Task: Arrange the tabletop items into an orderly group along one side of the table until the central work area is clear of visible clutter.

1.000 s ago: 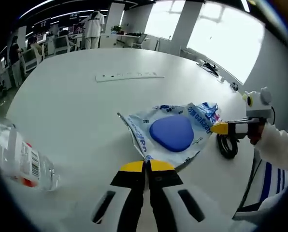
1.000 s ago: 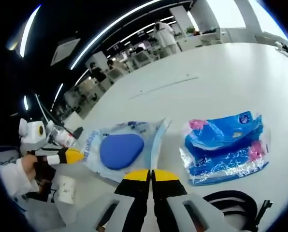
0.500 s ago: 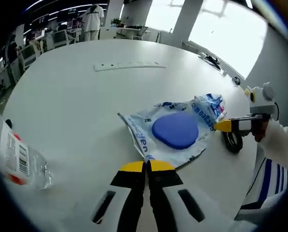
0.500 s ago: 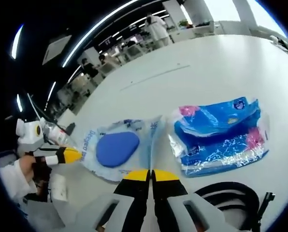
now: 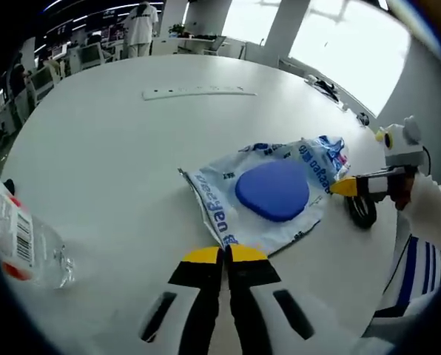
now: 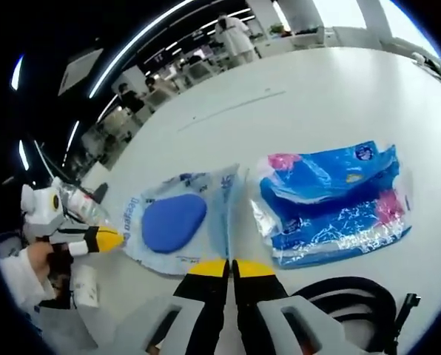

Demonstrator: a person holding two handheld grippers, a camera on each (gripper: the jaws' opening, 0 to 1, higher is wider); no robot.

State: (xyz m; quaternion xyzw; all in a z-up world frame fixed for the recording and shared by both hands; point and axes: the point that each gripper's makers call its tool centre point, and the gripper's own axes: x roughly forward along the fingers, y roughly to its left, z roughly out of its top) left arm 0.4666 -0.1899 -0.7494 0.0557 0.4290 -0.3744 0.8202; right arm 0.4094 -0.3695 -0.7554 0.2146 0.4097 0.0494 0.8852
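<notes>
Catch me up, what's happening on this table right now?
A person is working a clear bag holding a blue pad with two handheld grippers. The left gripper and the right gripper each have their jaws closed at opposite edges of that bag. A blue plastic pack lies beside it, a black cable coil sits near the right gripper, and a plastic bottle lies off to the side on the white table.

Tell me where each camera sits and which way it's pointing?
Left gripper view: rides the left gripper, looking across the white table at the clear packet with a blue pad; right gripper and a white sleeve enter from the right.
Right gripper view: rides the right gripper, facing back; left gripper enters.
Shared: the packet.
</notes>
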